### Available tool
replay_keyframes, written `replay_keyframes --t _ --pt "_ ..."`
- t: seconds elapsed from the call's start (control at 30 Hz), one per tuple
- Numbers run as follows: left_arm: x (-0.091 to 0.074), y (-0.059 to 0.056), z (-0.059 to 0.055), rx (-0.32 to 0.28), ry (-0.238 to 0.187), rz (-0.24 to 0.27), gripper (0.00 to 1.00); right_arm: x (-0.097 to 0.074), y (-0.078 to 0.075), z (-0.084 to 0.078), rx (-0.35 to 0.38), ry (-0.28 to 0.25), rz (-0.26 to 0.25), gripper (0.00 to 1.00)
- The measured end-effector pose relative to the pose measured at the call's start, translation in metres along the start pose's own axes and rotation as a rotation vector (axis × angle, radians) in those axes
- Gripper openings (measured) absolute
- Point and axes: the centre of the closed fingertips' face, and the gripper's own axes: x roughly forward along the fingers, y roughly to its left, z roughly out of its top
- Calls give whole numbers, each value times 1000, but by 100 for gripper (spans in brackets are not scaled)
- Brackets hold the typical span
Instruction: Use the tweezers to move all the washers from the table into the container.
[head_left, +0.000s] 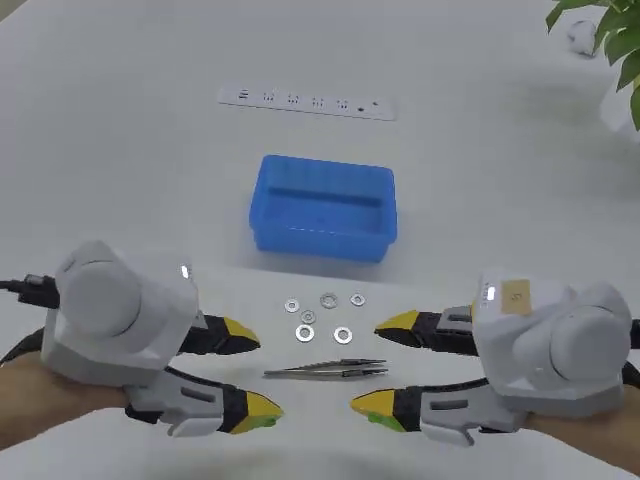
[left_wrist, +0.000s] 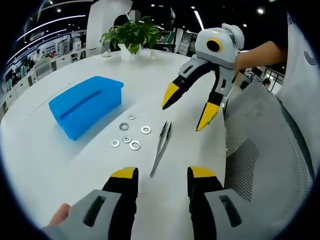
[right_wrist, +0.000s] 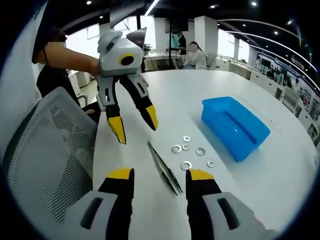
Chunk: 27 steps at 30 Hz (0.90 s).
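The left gripper (head_left: 260, 373) hangs wide open, empty; the tweezers (head_left: 325, 369) lie flat on the table (head_left: 120, 150) between it and the right gripper (head_left: 372, 365), equally open and empty. Washers (head_left: 318, 317) cluster just beyond, before the blue container (head_left: 323, 205). A clumsy pinch could skid the tweezers into them.

The tweezers (head_left: 325, 370) lie flat on the table (head_left: 480, 180) between the left gripper (head_left: 262, 375) and the right gripper (head_left: 368, 366), which point at each other from either side and touch nothing. From the left gripper, the tweezers are straight ahead, the six washers (head_left: 322, 315) lie ahead to its left in a loose cluster just beside the tweezers, and the container (head_left: 323, 207) stands farther left, apart from the washers. From the right gripper the same run goes rightward. A power strip (head_left: 307, 102) lies behind the container, and a plant (head_left: 610, 40) stands well beyond the right gripper
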Motion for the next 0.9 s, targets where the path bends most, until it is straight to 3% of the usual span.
replay_keyframes --t 0.13,0.27,0.43,0.57,0.6,0.67,0.9 --pt "5 6 -2 15 20 9 39 9 -2 -9 -12 44 19 37" --pt "10 8 -5 66 57 14 30 17 -4 -12 -29 75 38 34" --pt "16 8 -4 75 76 -5 29 23 -8 -15 -49 108 57 33" --pt "20 8 -12 128 139 -21 26 27 -9 -18 -69 139 82 29" --pt "22 7 -8 170 124 -30 25 28 -8 -19 -73 144 87 29" --pt "22 7 -9 144 139 -31 23 30 -8 -21 -83 160 100 26" --pt "22 9 -10 167 161 -46 10 34 -8 -24 -121 189 121 20"
